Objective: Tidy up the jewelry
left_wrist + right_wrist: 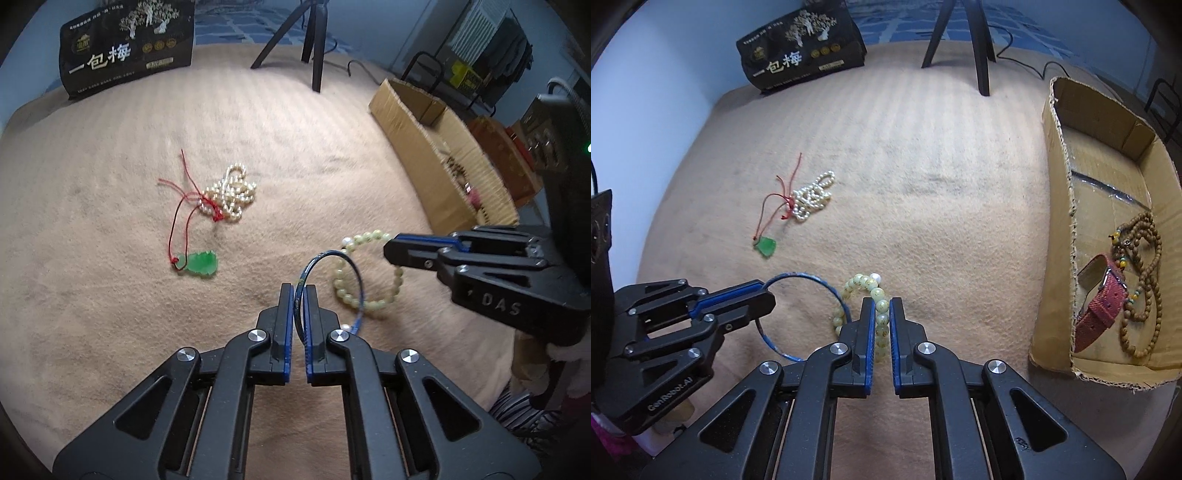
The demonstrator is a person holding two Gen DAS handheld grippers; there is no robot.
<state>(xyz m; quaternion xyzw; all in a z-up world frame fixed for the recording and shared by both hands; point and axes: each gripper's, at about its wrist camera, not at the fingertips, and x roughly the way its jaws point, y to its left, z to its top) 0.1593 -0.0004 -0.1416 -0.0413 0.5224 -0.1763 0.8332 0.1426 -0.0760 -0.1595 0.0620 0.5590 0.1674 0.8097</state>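
A wide stretch of the beige ribbed blanket surface (923,166) lies bare between the two claws and the open brown cardboard box (1060,229), so passage that way is free up to its ragged near wall. To the left lie a heap of white pearl beads (812,197) and a green pendant on red cord (766,246) (both low). Farther back stand black tripod legs (980,55) and a black printed bag (801,51).

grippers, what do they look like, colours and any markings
Both are black plastic two-finger tools with blue pads lining the inner faces and round silver screws at the linkage pivots. The left gripper shows "GenRobot.AI" in white on its side in the right wrist view. The right gripper bears raised "DAS" lettering.
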